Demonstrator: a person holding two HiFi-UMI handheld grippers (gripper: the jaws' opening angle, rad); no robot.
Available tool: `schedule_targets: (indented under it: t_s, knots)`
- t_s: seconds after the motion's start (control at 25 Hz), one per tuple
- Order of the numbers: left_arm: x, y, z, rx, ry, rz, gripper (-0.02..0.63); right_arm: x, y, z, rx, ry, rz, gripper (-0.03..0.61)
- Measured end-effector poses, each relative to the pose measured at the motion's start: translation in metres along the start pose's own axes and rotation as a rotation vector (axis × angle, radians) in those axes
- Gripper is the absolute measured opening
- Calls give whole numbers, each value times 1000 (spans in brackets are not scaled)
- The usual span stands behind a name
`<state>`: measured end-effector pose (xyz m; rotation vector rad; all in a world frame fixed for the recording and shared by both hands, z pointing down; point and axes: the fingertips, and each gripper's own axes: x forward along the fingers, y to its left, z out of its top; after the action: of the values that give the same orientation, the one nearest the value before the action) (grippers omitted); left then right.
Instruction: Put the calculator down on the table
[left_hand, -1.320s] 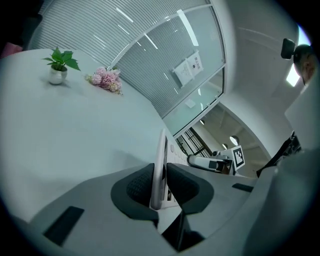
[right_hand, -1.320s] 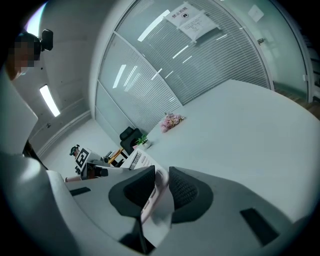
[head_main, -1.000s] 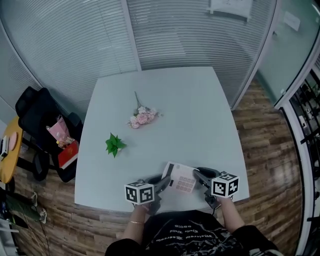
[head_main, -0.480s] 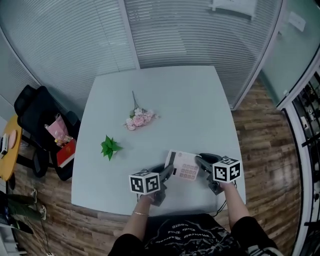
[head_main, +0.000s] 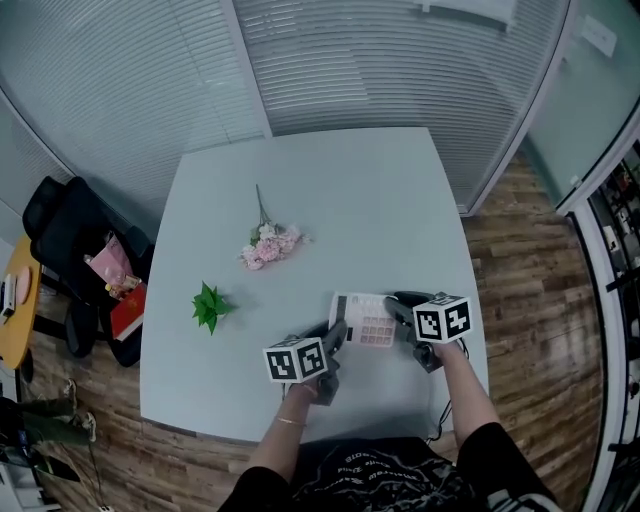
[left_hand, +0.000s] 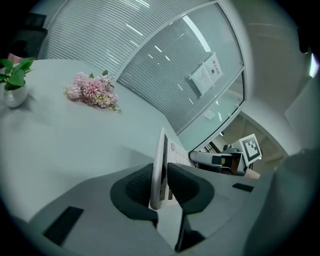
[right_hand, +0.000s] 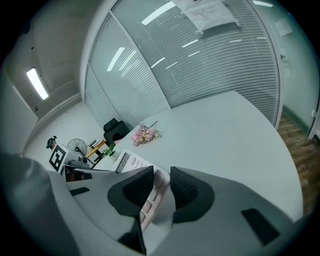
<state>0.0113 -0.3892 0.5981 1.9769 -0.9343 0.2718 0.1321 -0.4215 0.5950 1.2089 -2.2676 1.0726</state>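
Two grippers clamp calculator (head_main: 368, 320) between jaws: left gripper (left_hand: 161, 176) one edge, right gripper (right_hand: 161, 187) opposite.

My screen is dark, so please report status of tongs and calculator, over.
Left tongs, right tongs: both shut on calculator. Calculator over table, not released. Flowers, plant off to the side.

The left gripper (left_hand: 161, 186) has its dark ribbed fingers (left_hand: 136, 189) closed on the near end of the calculator (left_hand: 160, 152), which stands edge-on between them with its keys facing right. The right gripper (left_hand: 196, 156) reaches in at the calculator's far end, marker cube on top. Farther off on the pale desk (left_hand: 75, 145) lie a bunch of pink flowers (left_hand: 91, 91) and, at the left edge, a small green plant (left_hand: 15, 75) in a white pot, before a slatted glass wall (left_hand: 150, 55) bearing a paper sheet (left_hand: 205, 76).
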Motion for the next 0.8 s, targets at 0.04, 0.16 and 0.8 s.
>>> schedule_targets:
  t_s: [0.04, 0.16, 0.8]
  knots:
    - [4, 2, 2, -5, 3, 10, 91, 5, -4, 2, -1, 13, -4, 114]
    - [17, 9, 6, -19, 12, 35, 91, 18, -17, 6, -6, 47, -12, 115]
    - [63, 39, 16, -80, 77, 86, 91, 64, -57, 14, 40, 114, -22, 117]
